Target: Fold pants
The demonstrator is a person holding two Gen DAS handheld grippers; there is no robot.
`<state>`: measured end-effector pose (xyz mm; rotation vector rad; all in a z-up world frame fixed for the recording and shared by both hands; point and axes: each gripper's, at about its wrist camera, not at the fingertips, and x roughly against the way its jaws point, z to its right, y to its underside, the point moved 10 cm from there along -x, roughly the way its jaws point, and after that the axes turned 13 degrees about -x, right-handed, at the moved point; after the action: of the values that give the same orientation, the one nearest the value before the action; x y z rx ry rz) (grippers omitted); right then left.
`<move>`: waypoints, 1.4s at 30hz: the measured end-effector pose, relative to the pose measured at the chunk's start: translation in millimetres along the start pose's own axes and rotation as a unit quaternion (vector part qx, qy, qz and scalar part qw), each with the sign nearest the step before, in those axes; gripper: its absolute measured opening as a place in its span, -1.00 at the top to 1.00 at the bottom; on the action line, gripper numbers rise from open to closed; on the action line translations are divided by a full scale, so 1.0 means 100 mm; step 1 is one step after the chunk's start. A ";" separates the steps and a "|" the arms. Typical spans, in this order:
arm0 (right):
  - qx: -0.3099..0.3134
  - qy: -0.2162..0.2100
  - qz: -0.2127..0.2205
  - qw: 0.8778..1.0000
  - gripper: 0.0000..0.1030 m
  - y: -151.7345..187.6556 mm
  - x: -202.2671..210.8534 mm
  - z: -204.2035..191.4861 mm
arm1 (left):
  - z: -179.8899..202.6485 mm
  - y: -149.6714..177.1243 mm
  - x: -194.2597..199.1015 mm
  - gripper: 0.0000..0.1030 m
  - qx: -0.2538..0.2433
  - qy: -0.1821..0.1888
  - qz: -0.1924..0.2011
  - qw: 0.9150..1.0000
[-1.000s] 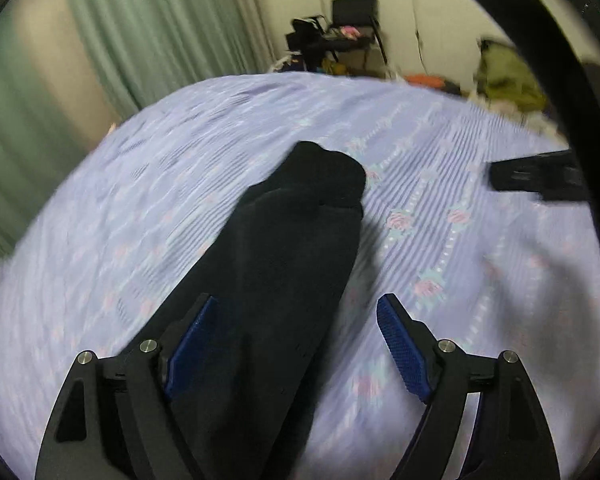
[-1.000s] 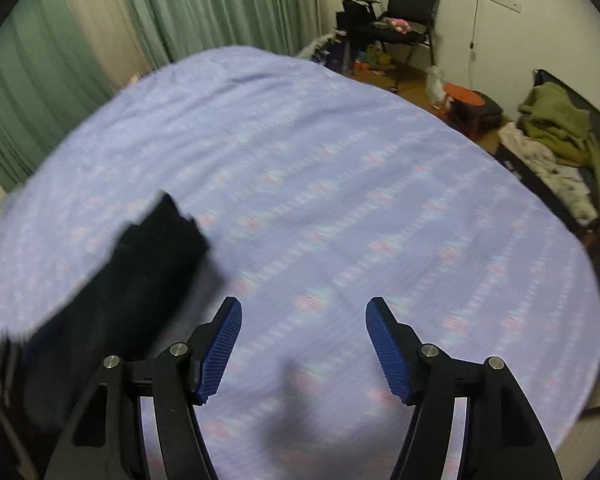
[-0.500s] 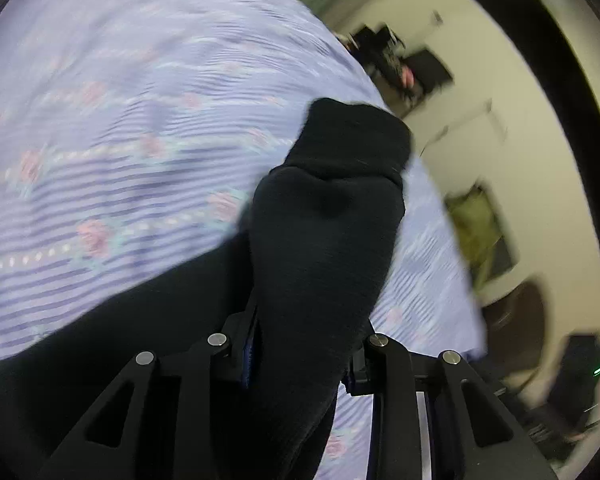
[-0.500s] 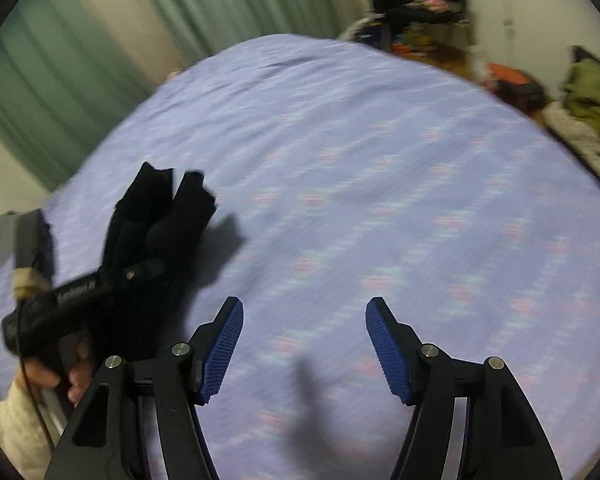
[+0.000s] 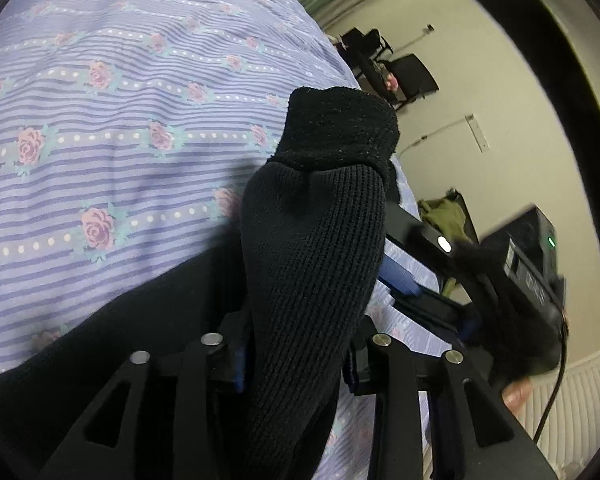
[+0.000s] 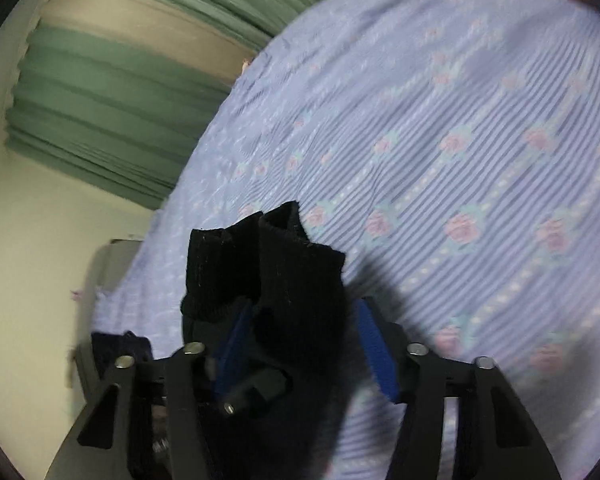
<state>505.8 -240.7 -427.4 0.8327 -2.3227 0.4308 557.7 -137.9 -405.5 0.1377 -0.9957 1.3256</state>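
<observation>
Nearest, the left claw [image 5: 296, 356] is pinching shut on a leg of the black knit pants [image 5: 312, 248], the cuff standing up beyond its pads. The right claw [image 6: 304, 350] is reaching in half open – fabric between its jaws, not yet clamped. Soft, light and floppy, the pants are probably best gripped near the cuffs. Farther off, the bed [image 5: 100, 128] is lying under the trailing cloth.

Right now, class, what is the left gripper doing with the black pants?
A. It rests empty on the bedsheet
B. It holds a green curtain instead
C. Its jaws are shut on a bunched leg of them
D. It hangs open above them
C: in the left wrist view the left gripper has its jaws closed tight around a bunched leg of the black pants, lifted above the floral bedsheet.
</observation>
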 end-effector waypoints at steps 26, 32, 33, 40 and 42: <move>0.071 0.176 0.046 0.981 -0.26 0.24 0.54 0.31 | 0.22 0.62 0.98 -0.45 -0.111 -0.243 0.041 0.963; 0.019 0.171 0.041 0.984 0.59 0.24 0.41 0.49 | 0.06 0.89 1.09 -0.45 -0.085 -0.264 0.030 0.960; 0.035 0.172 0.050 0.983 0.60 0.24 0.47 0.42 | 0.02 0.96 1.11 -0.45 -0.076 -0.265 0.027 0.961; 0.120 0.232 0.103 0.960 0.63 0.33 0.99 0.23 | -0.13 1.19 1.17 -0.45 -0.052 -0.277 0.013 0.959; 0.131 0.248 0.088 0.956 0.63 0.32 0.90 0.41 | -0.18 1.22 1.16 -0.45 -0.049 -0.283 0.005 0.958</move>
<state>411.6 -277.5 -402.6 0.5533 -1.8943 0.9279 453.9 -5.5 -392.2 0.4553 -1.5441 1.2676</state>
